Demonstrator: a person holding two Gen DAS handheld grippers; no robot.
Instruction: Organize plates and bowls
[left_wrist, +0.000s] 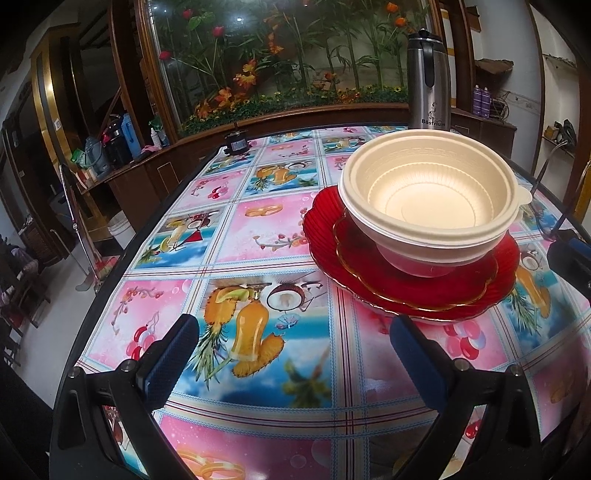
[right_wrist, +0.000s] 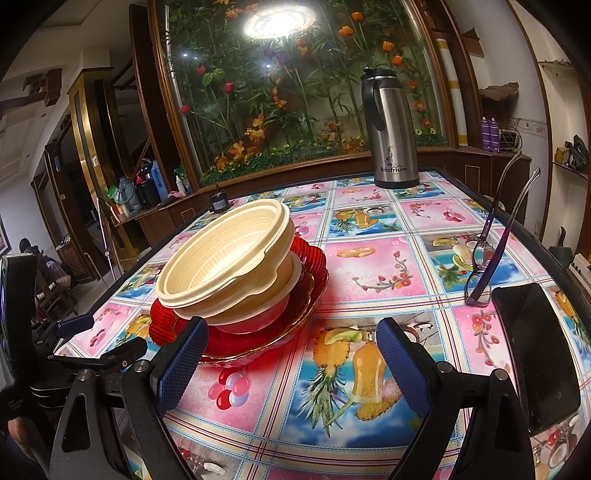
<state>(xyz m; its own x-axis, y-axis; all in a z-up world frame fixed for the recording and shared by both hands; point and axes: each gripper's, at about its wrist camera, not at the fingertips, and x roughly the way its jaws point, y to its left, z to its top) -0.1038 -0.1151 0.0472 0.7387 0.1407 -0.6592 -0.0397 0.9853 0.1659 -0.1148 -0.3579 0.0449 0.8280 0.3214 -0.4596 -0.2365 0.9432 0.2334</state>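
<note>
From the left wrist, the left gripper (left_wrist: 293, 341) is seen with jaws wide apart and nothing held, and the stack of cream ribbed plastic bowls (left_wrist: 432, 201) nested on the red scalloped glass plates (left_wrist: 476, 291) is parked just ahead of the right-hand jaw on the fruit-print tablecloth (left_wrist: 258, 229), steel thermos jug (left_wrist: 428, 79) way behind. From the right wrist, the right gripper (right_wrist: 291, 345) is also spread open and empty, with the bowl stack (right_wrist: 225, 258) tilted on the plates (right_wrist: 314, 258) just past the left-hand jaw, purple-framed glasses (right_wrist: 484, 262) and a black phone (right_wrist: 535, 358) off beyond the other jaw.
</note>
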